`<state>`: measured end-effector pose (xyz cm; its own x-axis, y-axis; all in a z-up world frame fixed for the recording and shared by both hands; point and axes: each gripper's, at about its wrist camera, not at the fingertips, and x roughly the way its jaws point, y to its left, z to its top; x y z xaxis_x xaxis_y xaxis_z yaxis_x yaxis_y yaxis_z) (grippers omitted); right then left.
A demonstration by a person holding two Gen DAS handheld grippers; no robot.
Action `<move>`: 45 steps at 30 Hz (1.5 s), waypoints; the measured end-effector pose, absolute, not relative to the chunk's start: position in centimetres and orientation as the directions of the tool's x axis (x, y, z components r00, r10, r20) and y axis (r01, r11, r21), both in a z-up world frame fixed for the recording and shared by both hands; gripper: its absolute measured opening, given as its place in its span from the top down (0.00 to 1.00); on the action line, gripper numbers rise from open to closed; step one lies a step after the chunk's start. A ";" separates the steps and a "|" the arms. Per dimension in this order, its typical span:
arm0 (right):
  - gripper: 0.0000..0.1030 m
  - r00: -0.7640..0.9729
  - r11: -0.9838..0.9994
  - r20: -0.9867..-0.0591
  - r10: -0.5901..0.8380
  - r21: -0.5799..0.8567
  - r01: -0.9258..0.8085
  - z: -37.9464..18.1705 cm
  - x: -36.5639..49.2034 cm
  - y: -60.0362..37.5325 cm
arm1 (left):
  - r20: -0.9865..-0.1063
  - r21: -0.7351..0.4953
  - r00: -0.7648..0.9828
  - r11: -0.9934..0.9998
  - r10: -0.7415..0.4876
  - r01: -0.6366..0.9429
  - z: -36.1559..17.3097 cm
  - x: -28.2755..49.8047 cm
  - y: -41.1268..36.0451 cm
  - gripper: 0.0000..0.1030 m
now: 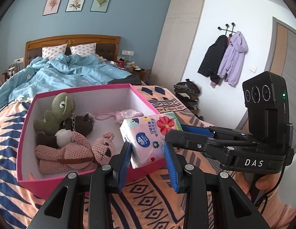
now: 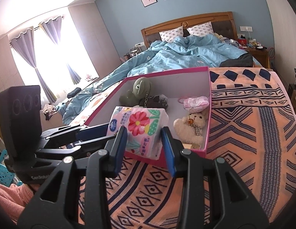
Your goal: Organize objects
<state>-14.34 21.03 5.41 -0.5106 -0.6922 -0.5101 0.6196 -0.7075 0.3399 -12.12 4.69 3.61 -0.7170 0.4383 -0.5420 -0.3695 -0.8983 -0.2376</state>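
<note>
Tissue pack (image 1: 148, 133) held above box (image 1: 142, 95), at its near rim, partly over the inside. Gripped from two sides: left gripper (image 1: 148, 148) clamped on one end, right gripper (image 2: 144, 135) clamped on the other, pads pressing the wrapper. Pack tilted, flower print up. Inside box: green frog (image 1: 58, 110) at far corner, pink bear (image 1: 75, 152) along near wall, pink pouch (image 1: 126, 114) by far wall, cream bunny (image 2: 193, 126) just past pack. Box seated on orange blanket (image 2: 243, 124).
</note>
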 end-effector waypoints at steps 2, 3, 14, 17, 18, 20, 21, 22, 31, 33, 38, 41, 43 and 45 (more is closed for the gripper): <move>0.61 -0.505 -0.707 -0.517 -0.691 0.342 0.618 5.3 -15.0 20.7 | -0.547 -0.231 -0.718 -0.902 0.431 -0.365 3.4 -12.6 4.6 0.66; 0.61 -0.503 -0.710 -0.524 -0.687 0.340 0.616 5.2 -15.5 20.5 | -0.551 -0.232 -0.716 -0.903 0.428 -0.360 3.3 -13.0 4.5 0.66; 0.62 -0.479 -0.748 -0.593 -0.648 0.376 0.547 2.9 -19.3 19.2 | -0.623 -0.249 -0.674 -0.918 0.397 -0.310 0.9 -16.9 3.9 0.66; 0.62 -0.473 -0.757 -0.611 -0.635 0.372 0.536 2.2 -19.7 19.0 | -0.642 -0.263 -0.658 -0.920 0.392 -0.291 0.0 -17.4 3.6 0.66; 0.62 -0.477 -0.762 -0.614 -0.628 0.360 0.539 2.3 -19.5 18.9 | -0.648 -0.266 -0.655 -0.921 0.389 -0.284 -0.3 -17.5 3.5 0.66; 0.61 -0.489 -0.771 -0.620 -0.613 0.334 0.542 2.4 -19.3 18.5 | -0.644 -0.264 -0.662 -0.923 0.385 -0.279 -0.5 -17.4 3.3 0.63; 0.61 -0.501 -0.779 -0.623 -0.601 0.317 0.541 2.5 -19.1 18.4 | -0.643 -0.260 -0.665 -0.925 0.380 -0.278 -0.4 -17.3 3.2 0.62; 0.61 -0.505 -0.783 -0.627 -0.593 0.305 0.541 2.5 -19.0 18.3 | -0.639 -0.253 -0.671 -0.926 0.377 -0.279 -0.3 -17.1 3.2 0.60; 0.33 -0.578 -0.795 -0.571 -0.583 0.255 0.551 3.4 -15.3 19.2 | -0.550 -0.191 -0.774 -0.949 0.315 -0.251 1.2 -12.5 1.8 0.10; 0.26 -0.604 -0.800 -0.549 -0.577 0.233 0.553 3.7 -13.8 19.5 | -0.529 -0.180 -0.792 -0.952 0.305 -0.247 1.5 -11.0 1.5 0.10; 0.03 -0.671 -0.834 -0.517 -0.532 0.179 0.523 3.2 -10.5 20.0 | -0.490 -0.157 -0.837 -0.969 0.243 -0.190 1.7 -7.5 1.1 0.00; 0.03 -0.693 -0.846 -0.508 -0.512 0.161 0.507 2.5 -8.9 20.1 | -0.522 -0.142 -0.825 -0.976 0.217 -0.166 0.7 -6.5 1.2 0.00; 0.03 -0.696 -0.853 -0.517 -0.497 0.147 0.501 2.1 -8.3 20.0 | -0.550 -0.145 -0.808 -0.977 0.213 -0.159 -0.2 -5.9 1.1 0.00; 0.03 -0.694 -0.857 -0.531 -0.486 0.135 0.497 1.4 -7.7 19.8 | -0.573 -0.145 -0.795 -0.979 0.202 -0.144 -1.0 -5.4 0.9 0.00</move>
